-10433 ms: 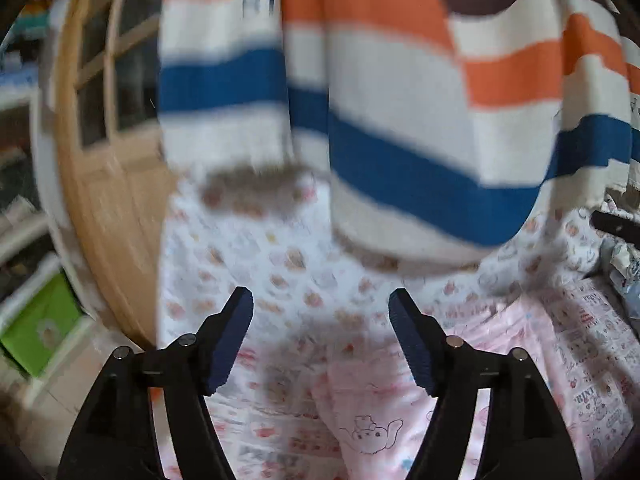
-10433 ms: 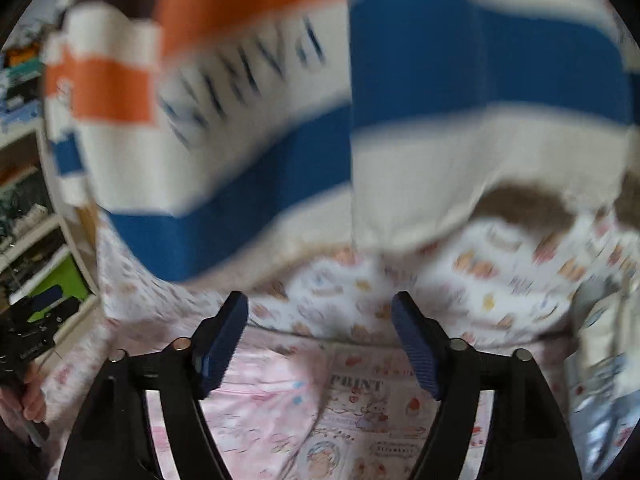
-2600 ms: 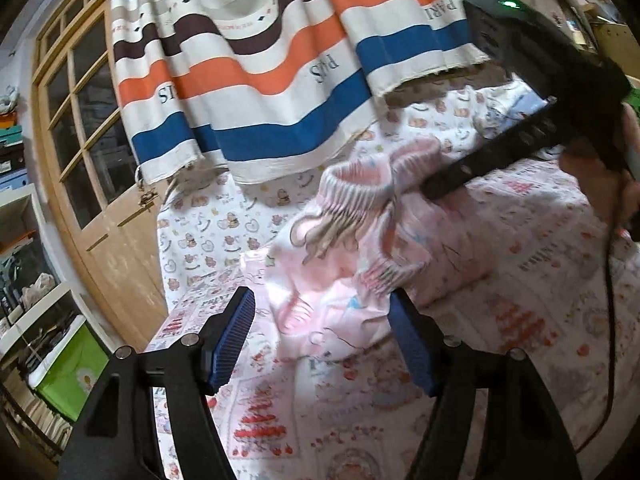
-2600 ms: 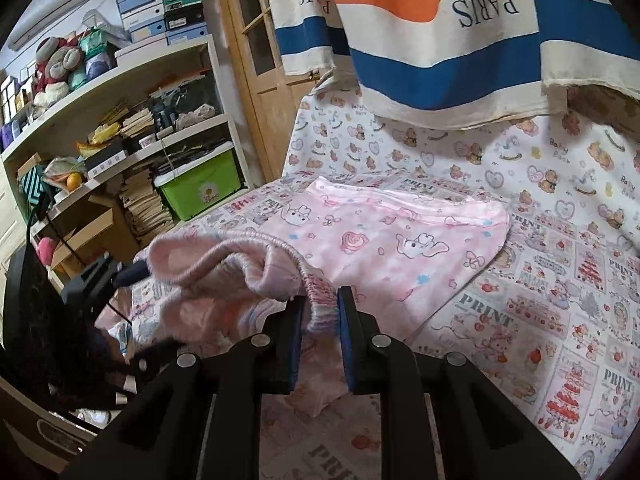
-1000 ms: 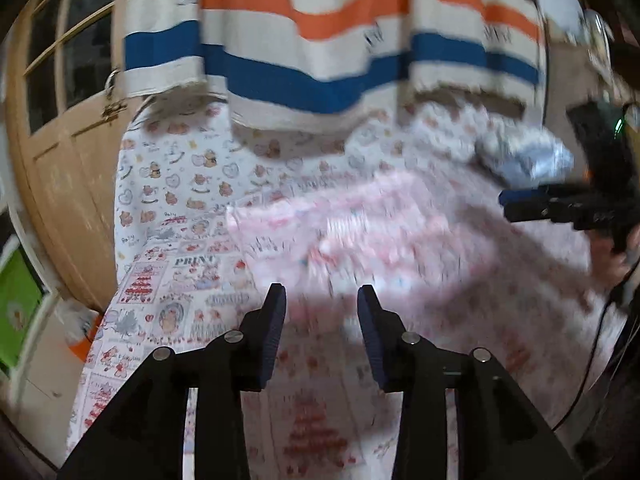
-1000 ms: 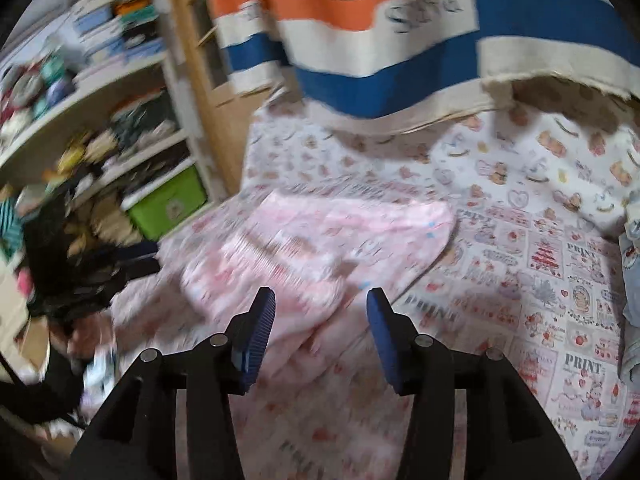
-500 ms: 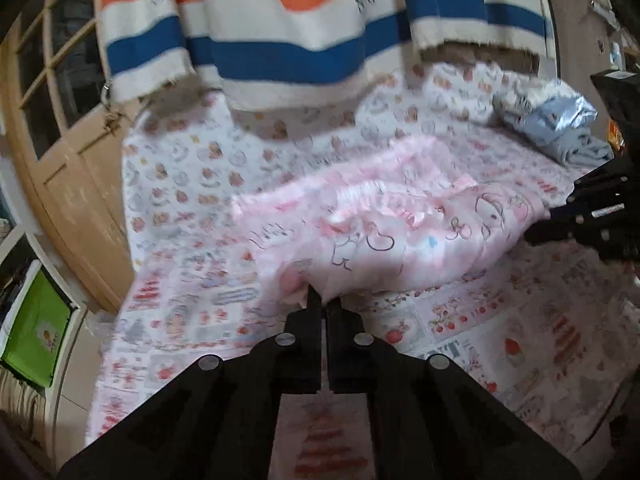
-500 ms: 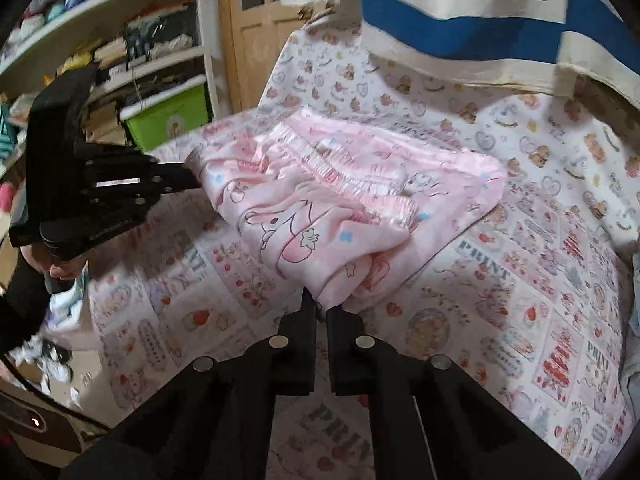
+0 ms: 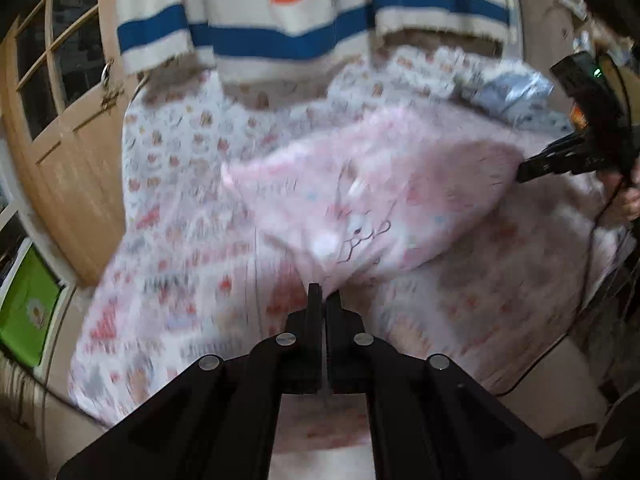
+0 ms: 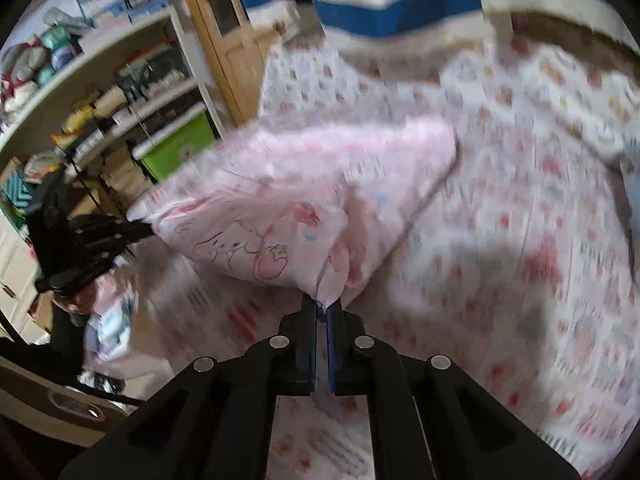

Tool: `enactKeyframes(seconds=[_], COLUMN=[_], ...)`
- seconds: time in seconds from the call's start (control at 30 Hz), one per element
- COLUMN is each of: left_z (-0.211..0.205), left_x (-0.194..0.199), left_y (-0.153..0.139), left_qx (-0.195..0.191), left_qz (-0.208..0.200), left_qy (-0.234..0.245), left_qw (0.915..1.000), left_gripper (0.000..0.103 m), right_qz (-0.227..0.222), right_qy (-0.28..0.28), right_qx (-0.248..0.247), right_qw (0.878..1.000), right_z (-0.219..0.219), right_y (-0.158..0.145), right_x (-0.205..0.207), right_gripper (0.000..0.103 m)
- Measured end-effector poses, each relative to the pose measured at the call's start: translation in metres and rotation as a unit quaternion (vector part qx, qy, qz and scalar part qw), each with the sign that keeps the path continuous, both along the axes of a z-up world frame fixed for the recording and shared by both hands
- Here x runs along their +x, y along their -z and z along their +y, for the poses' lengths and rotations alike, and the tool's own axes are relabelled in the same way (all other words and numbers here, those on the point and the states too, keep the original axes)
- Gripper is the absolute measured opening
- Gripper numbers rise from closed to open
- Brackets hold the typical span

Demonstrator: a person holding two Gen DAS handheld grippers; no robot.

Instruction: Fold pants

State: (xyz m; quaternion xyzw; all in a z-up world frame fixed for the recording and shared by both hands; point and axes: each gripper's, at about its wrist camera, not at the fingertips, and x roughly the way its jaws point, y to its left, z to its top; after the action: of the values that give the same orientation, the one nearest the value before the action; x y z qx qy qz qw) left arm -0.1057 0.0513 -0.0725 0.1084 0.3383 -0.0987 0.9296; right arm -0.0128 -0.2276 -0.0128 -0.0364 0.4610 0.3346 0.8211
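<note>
The pink pants [image 9: 360, 200] with cartoon prints lie folded on a patterned bedsheet [image 9: 188, 280]. My left gripper [image 9: 323, 298] is shut on the near corner of the pants. In the right wrist view the pants [image 10: 304, 200] are lifted and stretched between both grippers. My right gripper [image 10: 322, 306] is shut on their other near corner. The right gripper [image 9: 532, 170] also shows at the right edge of the left wrist view, pinching the cloth. The left gripper [image 10: 140, 230] appears at the left of the right wrist view, pinching the opposite corner. Both views are blurred.
A striped blanket [image 9: 300, 12] hangs at the back. A wooden door [image 9: 60, 120] stands on the left. Shelves with clutter [image 10: 80, 80] and a green bin [image 10: 176, 148] are beyond the bed. A light blue folded cloth [image 9: 508, 92] lies at the far right.
Both grippers went from part open to shut on the near corners of the pants. The near edge of the pants has lifted off the sheet and is pulled taut between them.
</note>
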Motion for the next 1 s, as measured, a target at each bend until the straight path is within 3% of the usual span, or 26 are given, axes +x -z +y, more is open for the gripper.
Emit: enactKeyframes(seconds=[0.07,0.13,0.2,0.3,0.37,0.43,0.5,0.6,0.67,0.7,0.73,0.87,1.0], left_z=[0.004,0.007,0.008,-0.001,-0.009,-0.018,-0.024,-0.034,-0.035,-0.034,-0.032,-0.020,-0.011], left_x=[-0.002,-0.008,-0.019,-0.032,-0.030,-0.023,-0.013,-0.003,0.004,0.009,0.012,0.007,0.013], left_y=[0.006,0.001,-0.009,-0.024,-0.029,-0.030,-0.027,-0.017,-0.010,-0.007,-0.008,-0.031,-0.029], left_qx=[-0.018,-0.039,-0.057,-0.055,-0.052,-0.041,-0.020,0.015,0.026,0.028,0.026,0.020,0.026], left_qz=[0.003,-0.002,-0.030,-0.055,-0.058,-0.063,-0.067,-0.059,-0.045,-0.035,-0.034,-0.072,-0.059], left_qy=[-0.006,-0.005,0.005,0.023,0.036,0.037,0.024,0.020,0.012,0.003,-0.004,-0.028,-0.039], left_qw=[0.9998,0.9992,0.9979,0.9967,0.9963,0.9965,0.9972,0.9980,0.9986,0.9990,0.9991,0.9969,0.9971], left_gripper=[0.001,0.003,0.005,0.010,0.016,0.034,0.038,0.038,0.012,0.002,0.002,0.002,0.002], right_qz=[-0.009,-0.047,-0.080,-0.109,-0.110,-0.104,-0.093,-0.066,-0.063,-0.067,-0.068,-0.070,-0.065], right_qy=[0.010,0.018,0.009,0.006,0.004,0.004,0.003,-0.002,-0.006,-0.001,0.003,0.007,0.018], right_qx=[0.000,-0.013,-0.030,-0.042,-0.033,-0.024,-0.020,-0.014,-0.018,-0.021,-0.022,-0.007,-0.007], right_qw=[1.000,0.999,0.996,0.993,0.993,0.994,0.995,0.998,0.998,0.998,0.997,0.998,0.998], right_z=[-0.005,-0.006,-0.004,-0.003,-0.004,-0.005,-0.002,0.005,0.009,0.009,0.008,0.005,0.002], right_y=[0.008,0.004,-0.005,-0.016,-0.020,-0.020,-0.017,-0.009,-0.005,-0.004,-0.004,-0.012,-0.019], right_x=[-0.003,-0.011,-0.023,-0.034,-0.038,-0.037,-0.032,-0.023,-0.021,-0.021,-0.020,-0.018,-0.010], right_gripper=[0.004,0.004,0.005,0.010,0.013,0.023,0.026,0.026,0.026,0.014,0.006,0.005,0.005])
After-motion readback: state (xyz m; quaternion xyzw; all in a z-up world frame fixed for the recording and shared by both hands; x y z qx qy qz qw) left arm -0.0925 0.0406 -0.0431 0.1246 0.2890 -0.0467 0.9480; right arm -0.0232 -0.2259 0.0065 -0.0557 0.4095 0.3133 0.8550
